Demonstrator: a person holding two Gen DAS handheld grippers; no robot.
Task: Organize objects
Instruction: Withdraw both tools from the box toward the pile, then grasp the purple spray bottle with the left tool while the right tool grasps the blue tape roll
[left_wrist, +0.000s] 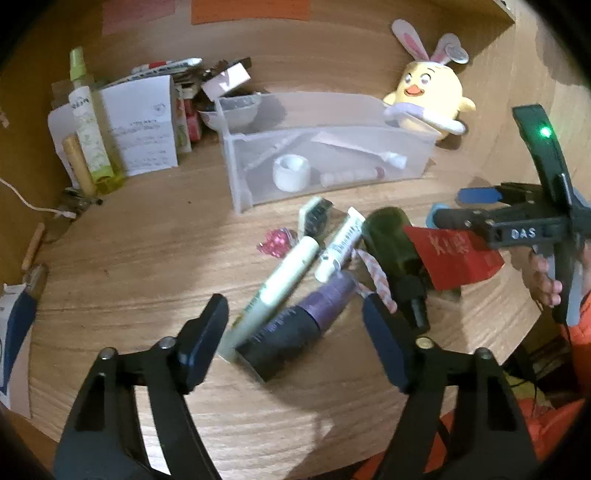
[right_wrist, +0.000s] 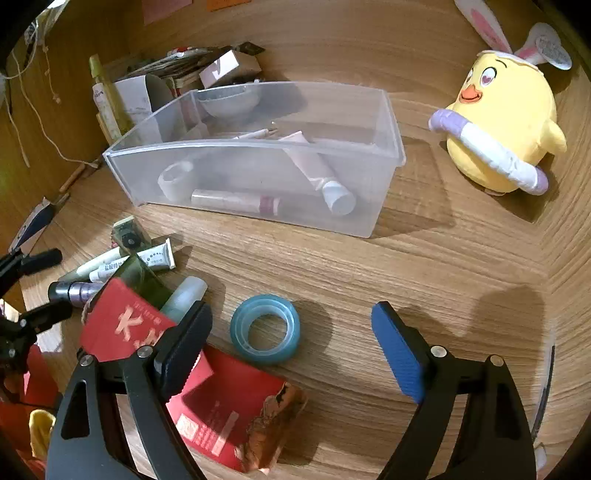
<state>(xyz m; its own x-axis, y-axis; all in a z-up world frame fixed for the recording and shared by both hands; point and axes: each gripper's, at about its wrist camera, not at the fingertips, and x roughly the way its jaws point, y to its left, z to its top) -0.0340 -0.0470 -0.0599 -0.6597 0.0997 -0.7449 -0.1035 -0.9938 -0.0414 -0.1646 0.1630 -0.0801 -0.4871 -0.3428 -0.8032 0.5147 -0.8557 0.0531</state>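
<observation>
A clear plastic bin (left_wrist: 258, 147) (right_wrist: 384, 122) on the wooden desk holds tubes and a white tape roll. In front of it lies a heap: a purple bottle (left_wrist: 295, 332), a pale green pen (left_wrist: 280, 280), a white tube (left_wrist: 340, 243), a dark green bottle (left_wrist: 391, 243) and a red packet (left_wrist: 454, 258) (right_wrist: 122, 325). My left gripper (left_wrist: 295, 317) is open, its fingers either side of the purple bottle and pen. My right gripper (right_wrist: 291, 343) is open above a blue tape roll (right_wrist: 265, 328); it also shows in the left wrist view (left_wrist: 454, 206).
A yellow chick plush (left_wrist: 428, 96) (right_wrist: 506, 125) sits to the right of the bin. Boxes, a spray bottle (left_wrist: 88, 122) and papers are stacked at the back left. A second red packet (right_wrist: 236, 410) lies under my right gripper. The desk's front edge is close.
</observation>
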